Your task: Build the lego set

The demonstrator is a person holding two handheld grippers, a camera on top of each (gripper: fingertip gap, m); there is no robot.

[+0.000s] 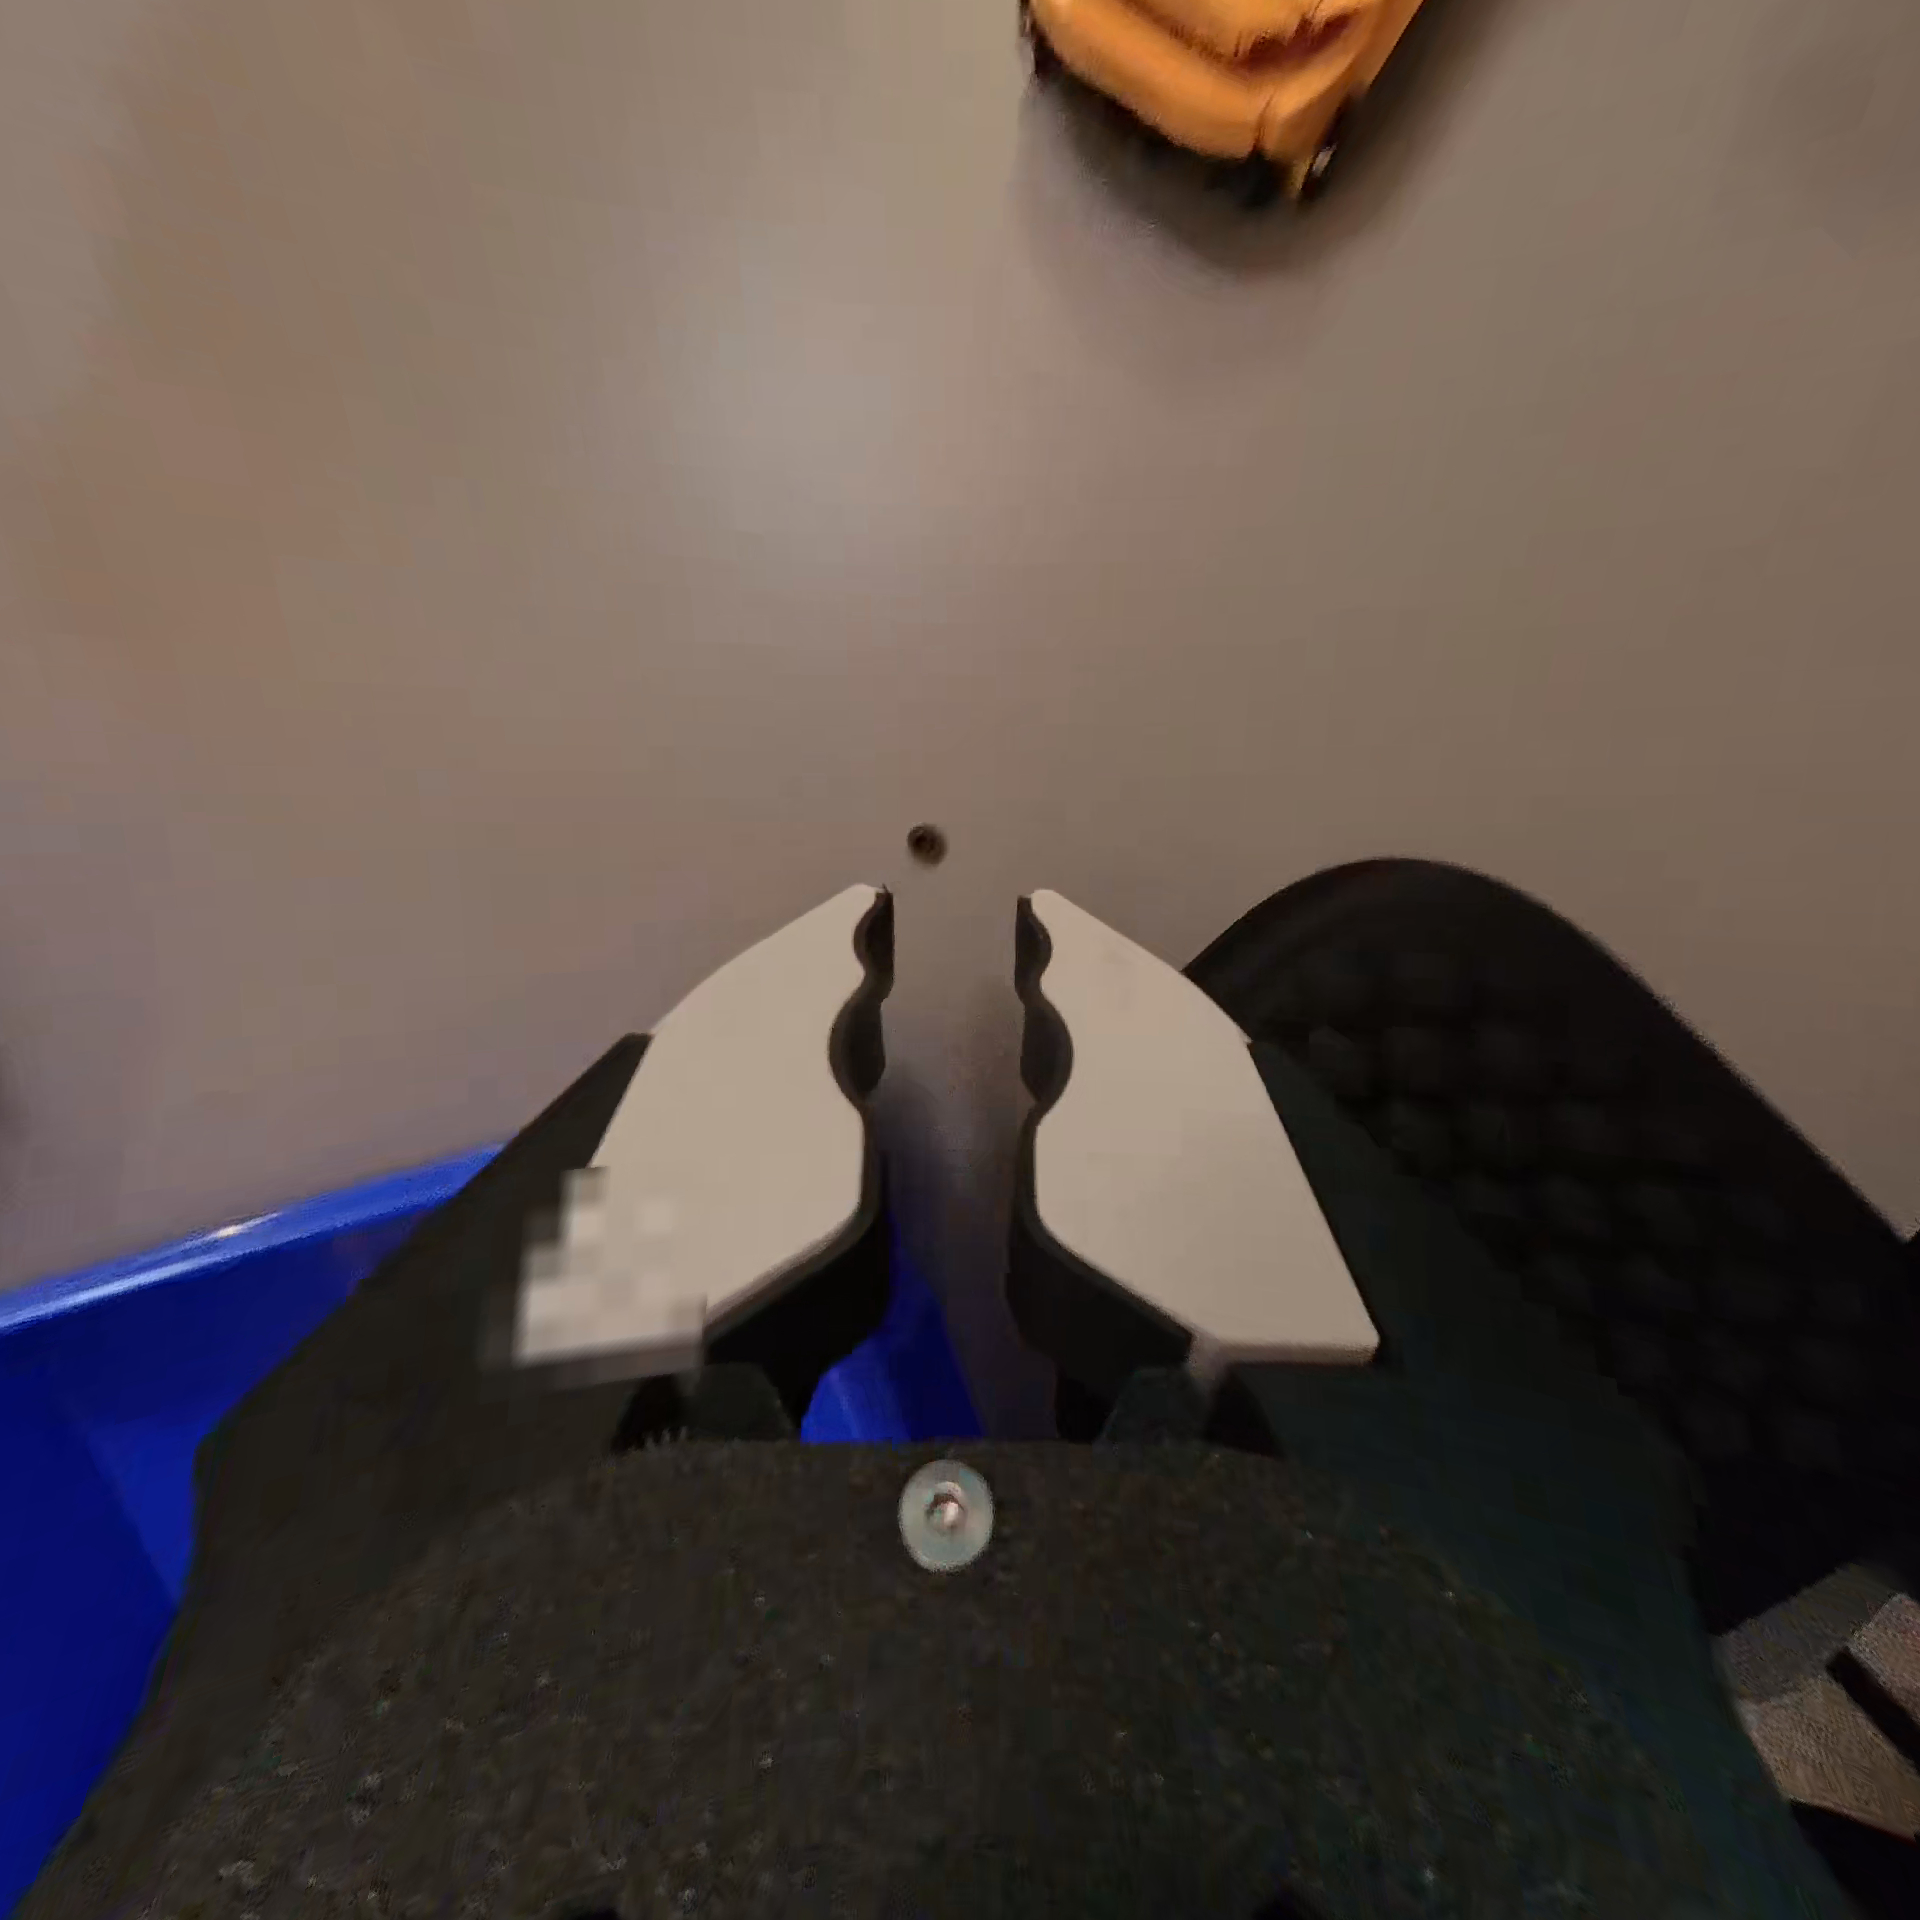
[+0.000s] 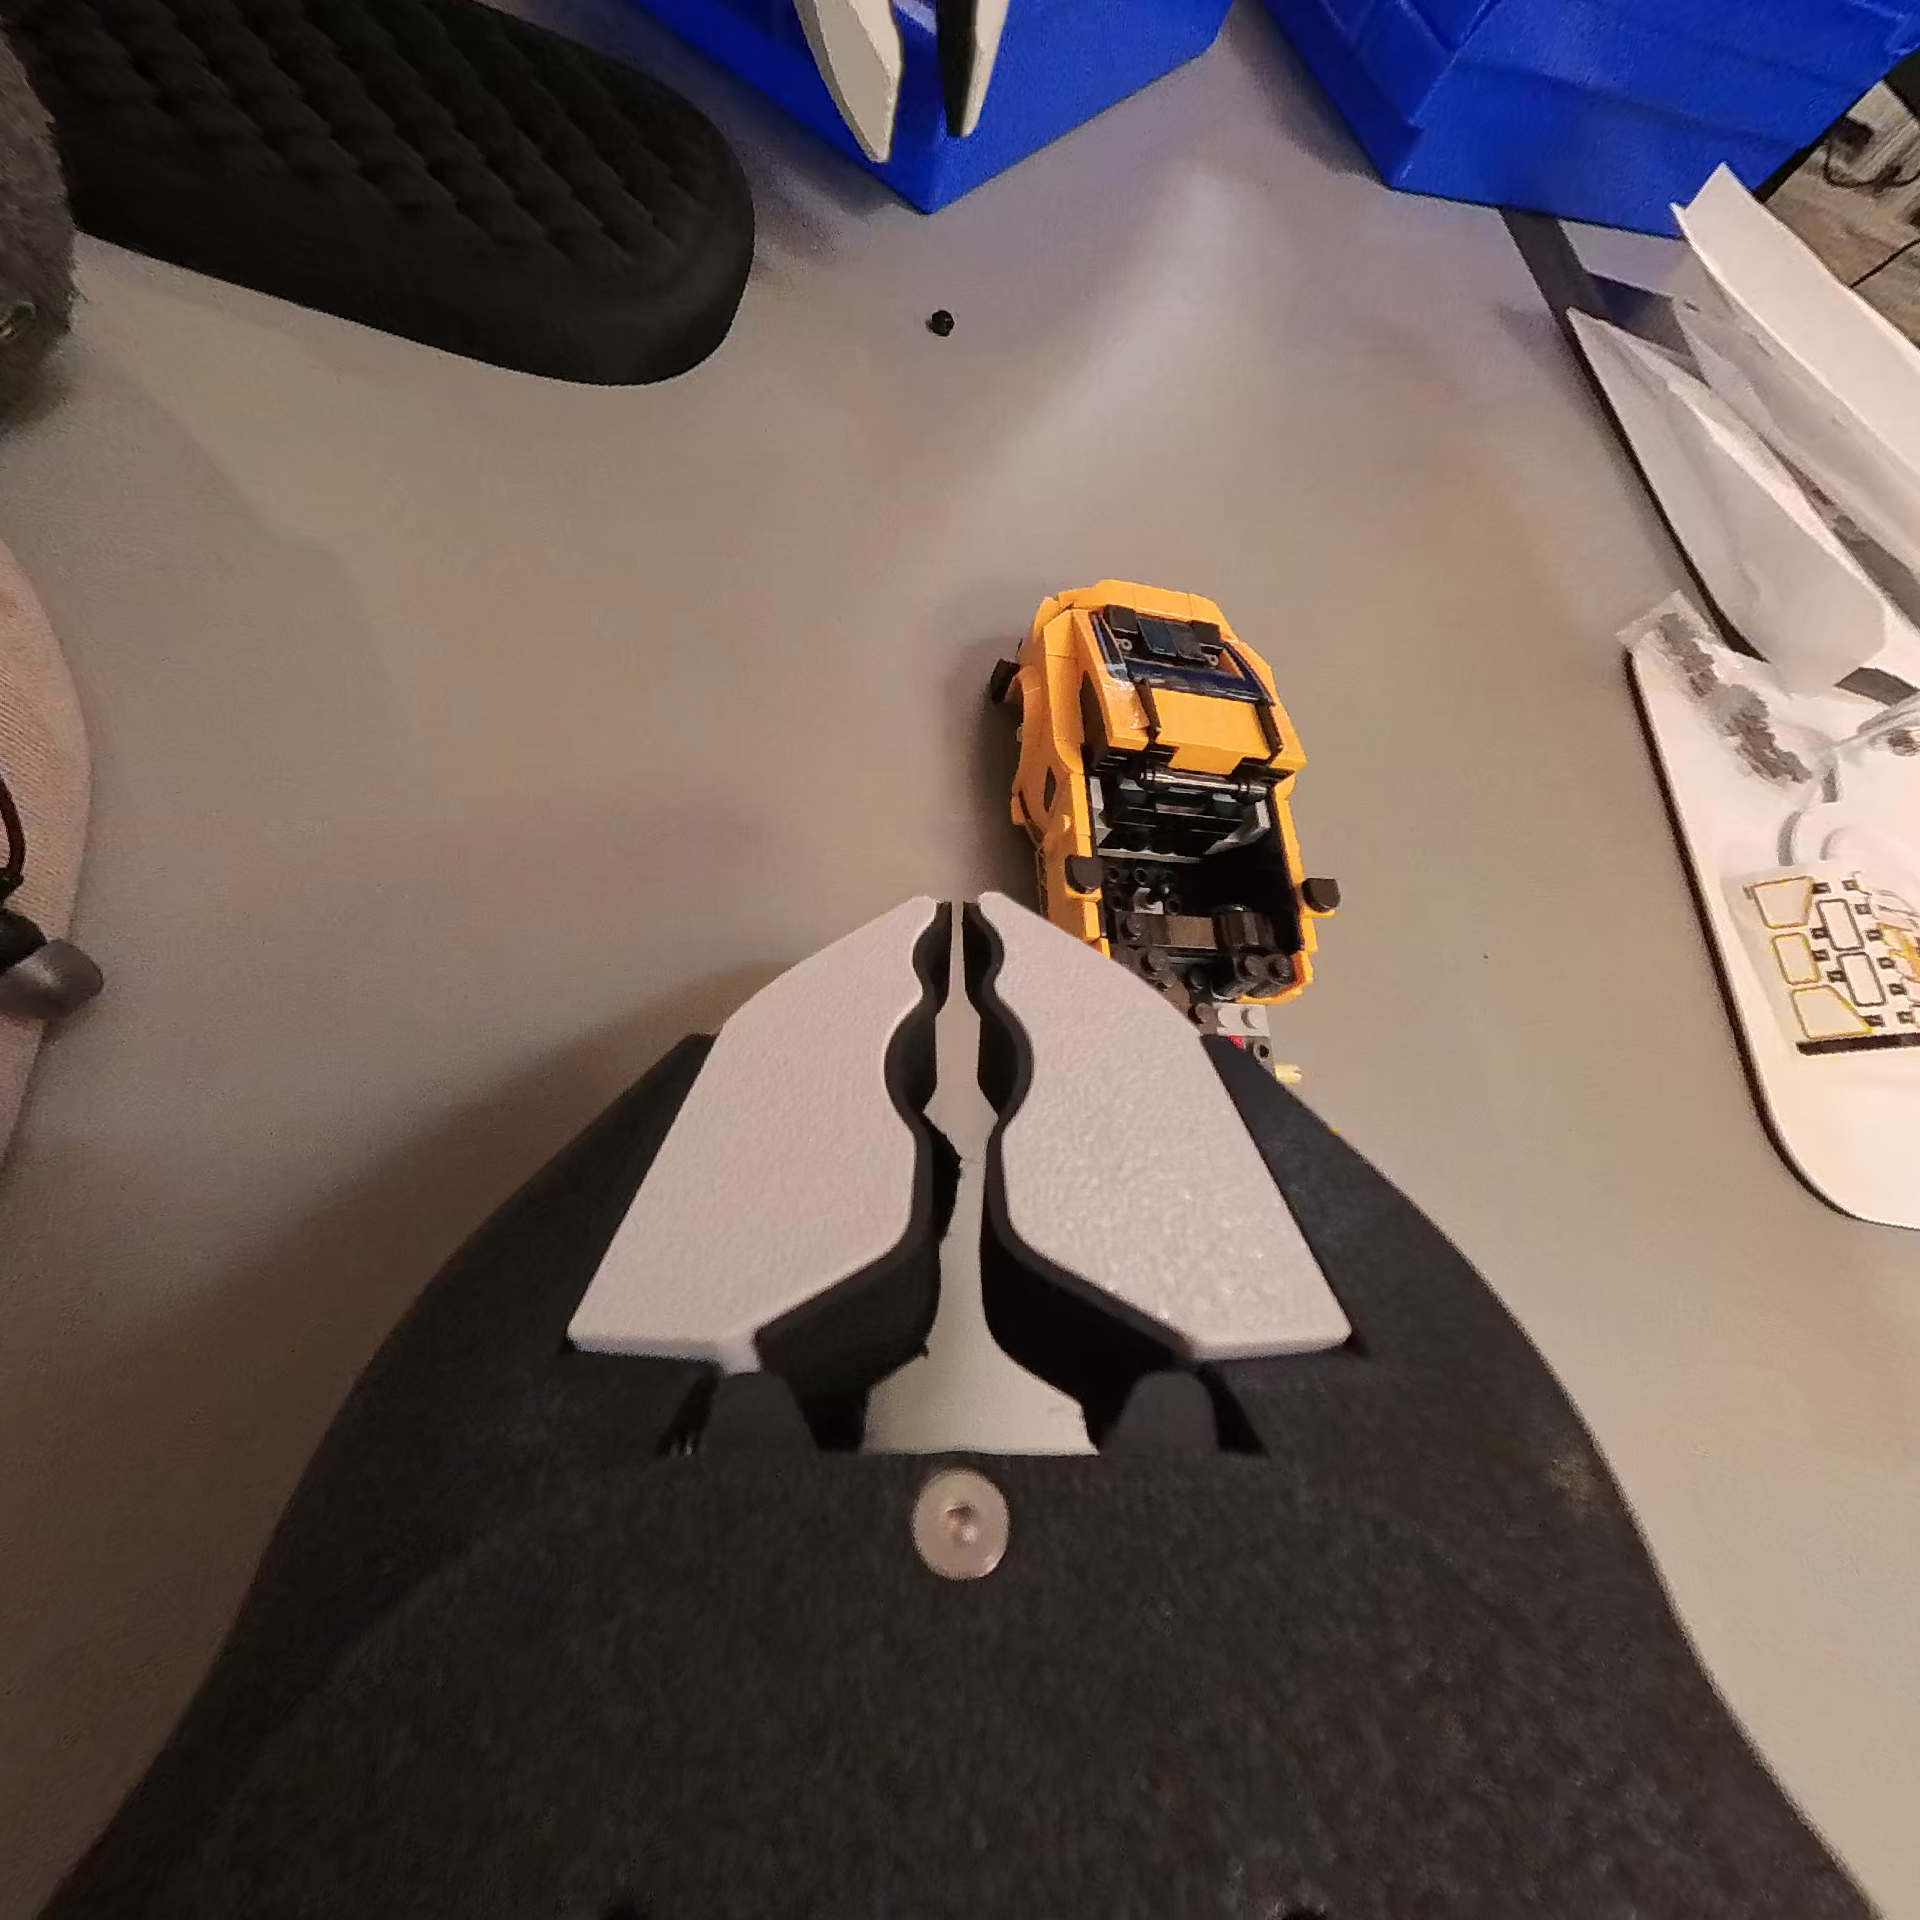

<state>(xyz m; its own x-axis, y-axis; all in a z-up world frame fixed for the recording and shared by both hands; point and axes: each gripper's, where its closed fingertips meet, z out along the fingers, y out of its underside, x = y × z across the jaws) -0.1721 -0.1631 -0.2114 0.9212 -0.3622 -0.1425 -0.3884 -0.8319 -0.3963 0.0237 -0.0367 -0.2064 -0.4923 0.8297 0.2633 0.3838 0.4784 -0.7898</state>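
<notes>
So the right gripper (image 2: 957, 907) was pinched nearly together, just a sliver of gap at the tips and nothing in it, hovering over the grey table (image 2: 520, 675). Just beside it to the right sat the half-built yellow lego car (image 2: 1164, 748), roof on but the rear still exposed, black bits showing inside. The left gripper (image 1: 954, 896) had a narrow gap between its jaws, also empty, pointed at a tiny black piece (image 1: 925, 842) lying just ahead of the tips. Further out: a black textured pad (image 2: 416, 177), blue bins (image 2: 1558, 94), and a sticker sheet (image 2: 1829, 956) with plastic bags (image 2: 1766, 416) off right.
</notes>
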